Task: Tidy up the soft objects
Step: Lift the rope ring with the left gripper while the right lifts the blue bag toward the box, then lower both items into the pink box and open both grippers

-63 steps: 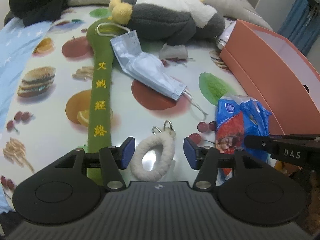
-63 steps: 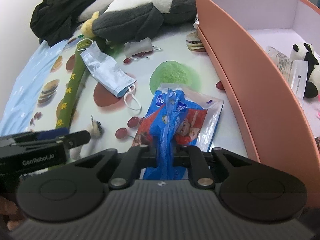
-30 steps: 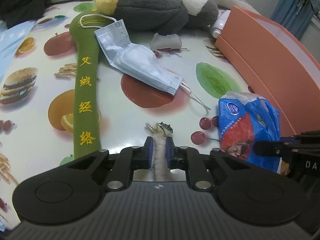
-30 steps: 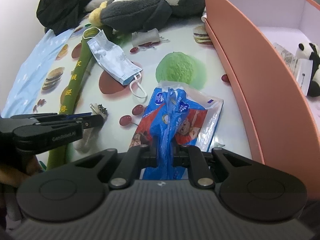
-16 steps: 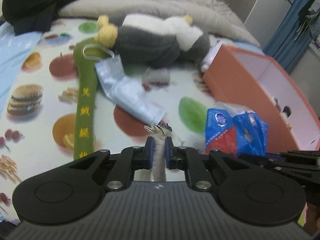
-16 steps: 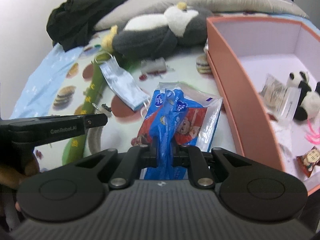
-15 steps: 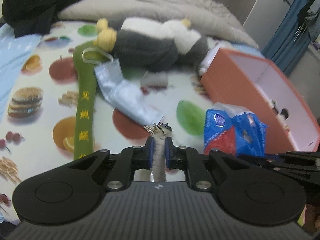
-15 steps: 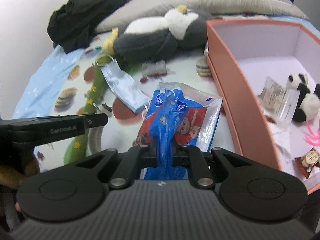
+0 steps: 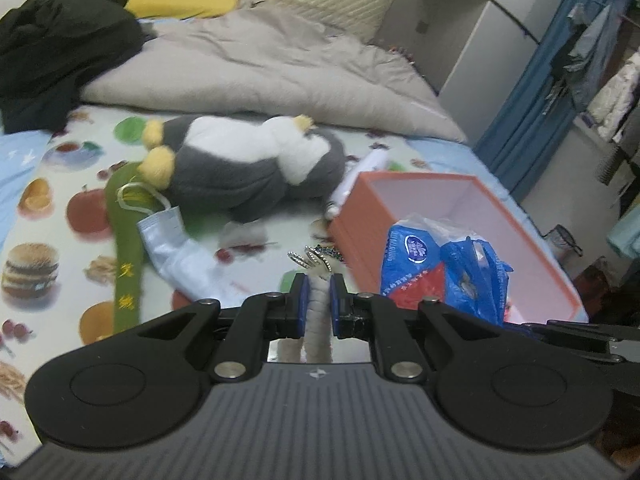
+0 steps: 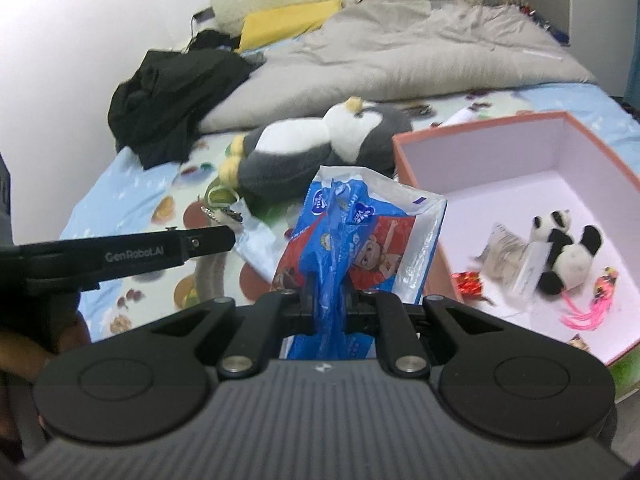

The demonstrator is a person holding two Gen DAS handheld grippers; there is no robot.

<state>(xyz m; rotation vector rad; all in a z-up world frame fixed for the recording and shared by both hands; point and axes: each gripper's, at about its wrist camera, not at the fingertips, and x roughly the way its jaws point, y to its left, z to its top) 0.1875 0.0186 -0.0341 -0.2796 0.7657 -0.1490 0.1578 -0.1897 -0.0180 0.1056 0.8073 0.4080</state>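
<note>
My left gripper [image 9: 317, 300] is shut on a white fluffy ring keychain [image 9: 318, 312] with metal rings at its top, held up above the bed. My right gripper [image 10: 332, 308] is shut on a blue and red tissue pack [image 10: 352, 240], lifted beside the left wall of the orange box [image 10: 416, 184]. The pack also shows in the left wrist view [image 9: 436, 272], in front of the orange box [image 9: 360, 216]. A panda plush [image 10: 568, 252] lies inside the box. A grey and white penguin plush [image 9: 248, 172], a face mask [image 9: 176, 244] and a green stick cushion [image 9: 126, 260] lie on the bed.
The bed has a fruit-print sheet [image 9: 40, 220]. A grey duvet [image 9: 260, 68] and black clothes [image 9: 52, 52] lie at the back. The box also holds a clear packet [image 10: 508, 256] and a pink tassel [image 10: 588, 308]. A white tube [image 9: 360, 176] lies behind the box.
Both grippers have risen well above the bed with their objects and the view now takes in the whole box. The left gripper closed on the keychain earlier.
</note>
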